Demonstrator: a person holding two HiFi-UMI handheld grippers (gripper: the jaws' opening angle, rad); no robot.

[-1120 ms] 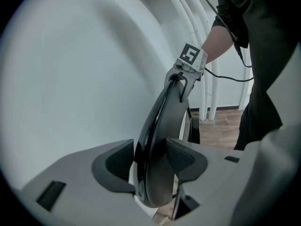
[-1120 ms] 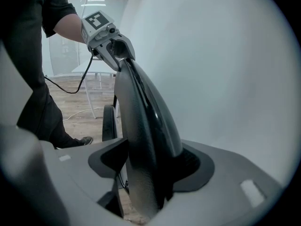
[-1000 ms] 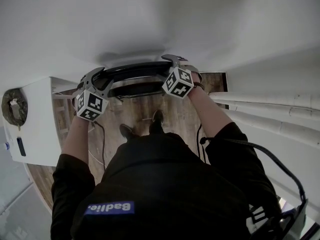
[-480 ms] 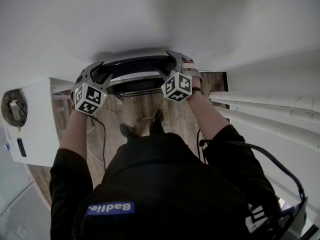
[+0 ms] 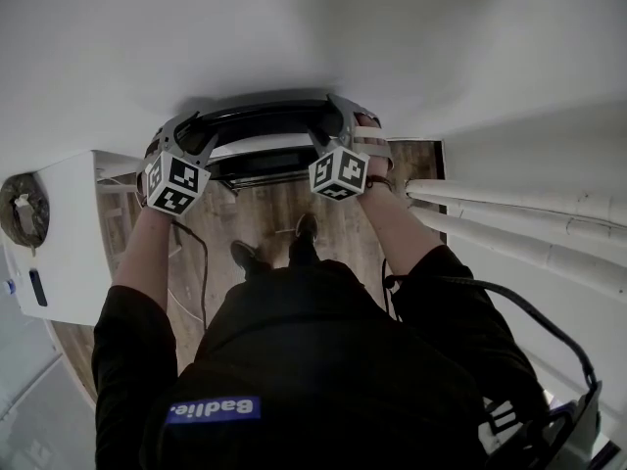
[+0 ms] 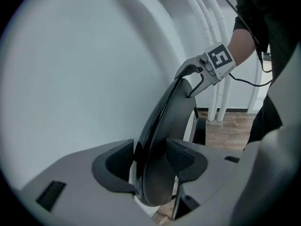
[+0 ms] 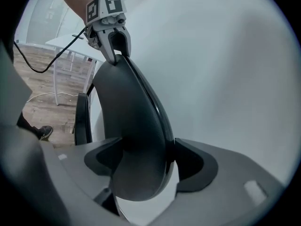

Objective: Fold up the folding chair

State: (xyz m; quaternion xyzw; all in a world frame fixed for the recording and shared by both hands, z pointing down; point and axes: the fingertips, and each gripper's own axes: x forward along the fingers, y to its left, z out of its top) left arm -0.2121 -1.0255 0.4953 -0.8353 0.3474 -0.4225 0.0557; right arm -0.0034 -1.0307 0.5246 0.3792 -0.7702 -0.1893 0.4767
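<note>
The chair (image 5: 260, 123) stands just before the wall (image 5: 294, 37). Your left hand-held gripper (image 5: 186, 127) sits at the left end of the chair's top edge. Your right hand-held gripper (image 5: 338, 113) sits at the right end, its jaws opening with the edge between them. A cabinet (image 5: 73, 253) stands left of the chair, and pipes (image 5: 519, 209) run to its right. Your shoes (image 5: 309, 231) are on the floor (image 5: 265, 209) before the chair.

- Cannot make out the seat or legs of the folding chair (image 5: 260, 116) in the head view; blocked by the torso (image 5: 323, 360).
- Same with the shoes (image 5: 308, 229), half covered. Cannot follow the cable (image 5: 490, 284) past the lower right corner.
- Cannot see the white cabinet (image 5: 69, 223) whole either; clipped at left.
</note>
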